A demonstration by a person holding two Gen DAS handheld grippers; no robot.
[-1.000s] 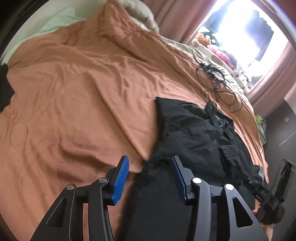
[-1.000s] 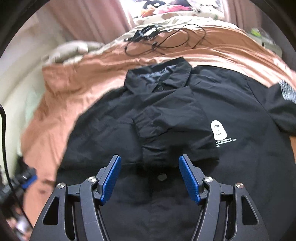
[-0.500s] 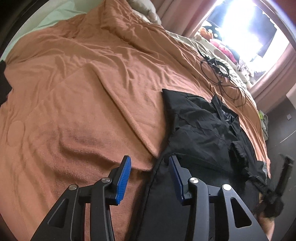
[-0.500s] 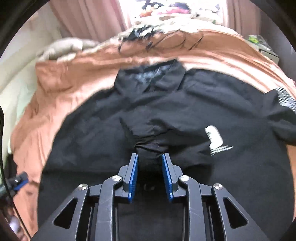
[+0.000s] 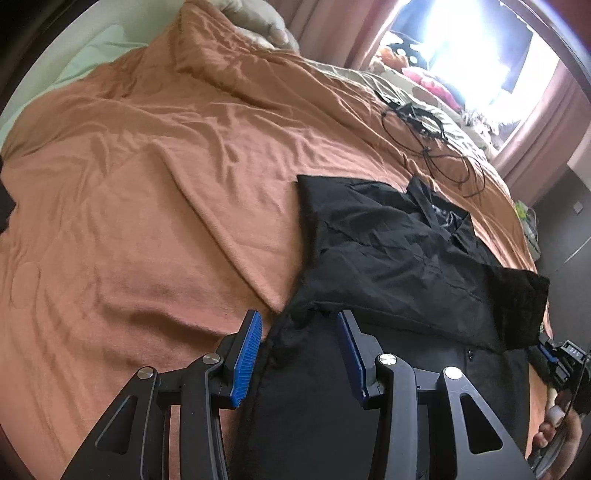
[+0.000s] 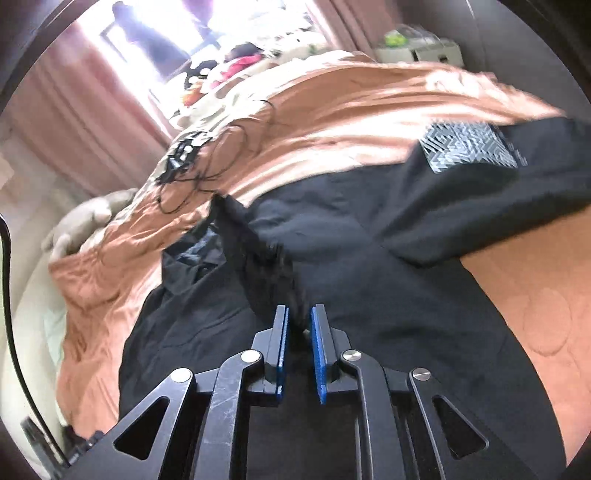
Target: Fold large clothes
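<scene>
A black short-sleeved shirt (image 5: 388, 251) lies collar-away on an orange blanket (image 5: 147, 184). My left gripper (image 5: 300, 334) stands open low over the shirt's left side edge, and that hem runs between its blue pads without being pinched. In the right wrist view my right gripper (image 6: 299, 321) has nearly met; its jaws are closing on a bunched fold of the black shirt (image 6: 369, 295), the left sleeve drawn across the chest. That sleeve (image 5: 517, 306) is stretched toward my right gripper (image 5: 554, 354). The other sleeve, with a grey patterned patch (image 6: 469, 146), lies spread on the blanket.
Tangled black cables (image 5: 436, 147) lie on the blanket beyond the collar. A pale pillow (image 5: 258, 22) and soft toys sit at the bed's far end under a bright window with pink curtains. A hand (image 5: 557, 432) holds the right gripper. Wide bare blanket lies left of the shirt.
My right gripper went from wide open to nearly shut on the folded sleeve, then rolled and dragged it sideways across the shirt. The left gripper shifted slightly along the shirt's edge.
</scene>
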